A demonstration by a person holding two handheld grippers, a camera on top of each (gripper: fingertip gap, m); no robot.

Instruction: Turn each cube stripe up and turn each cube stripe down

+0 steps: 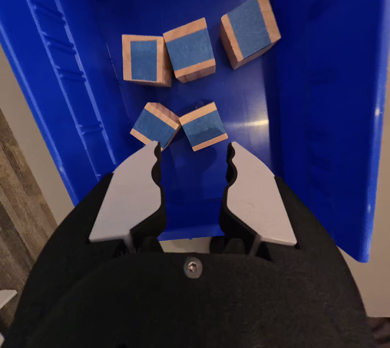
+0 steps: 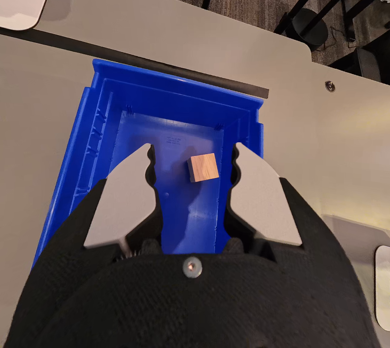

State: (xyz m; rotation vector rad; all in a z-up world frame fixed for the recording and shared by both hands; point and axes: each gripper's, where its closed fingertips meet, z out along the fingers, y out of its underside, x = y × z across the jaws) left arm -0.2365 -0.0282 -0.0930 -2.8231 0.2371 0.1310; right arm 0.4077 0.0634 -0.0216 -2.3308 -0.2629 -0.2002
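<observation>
Both your grippers are spread wide with nothing held: left gripper [image 1: 194, 144] over 5 stripe-up cubes [image 1: 189, 49] in one blue bin [image 1: 63, 106], right gripper [image 2: 192, 145] above 1 plain-topped cube [image 2: 204, 167] in another blue bin [image 2: 168, 89].

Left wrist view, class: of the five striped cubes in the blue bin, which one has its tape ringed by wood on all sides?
The far-left cube in the back row; on the other four, the tape runs edge to edge.

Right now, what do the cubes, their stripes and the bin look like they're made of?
The cubes look like unfinished light wood: grain lines show on the cube with its bare face up. The stripes seem to be matte blue tape, probably paper. The bin looks like glossy moulded plastic, with ribs and sheen.
</observation>
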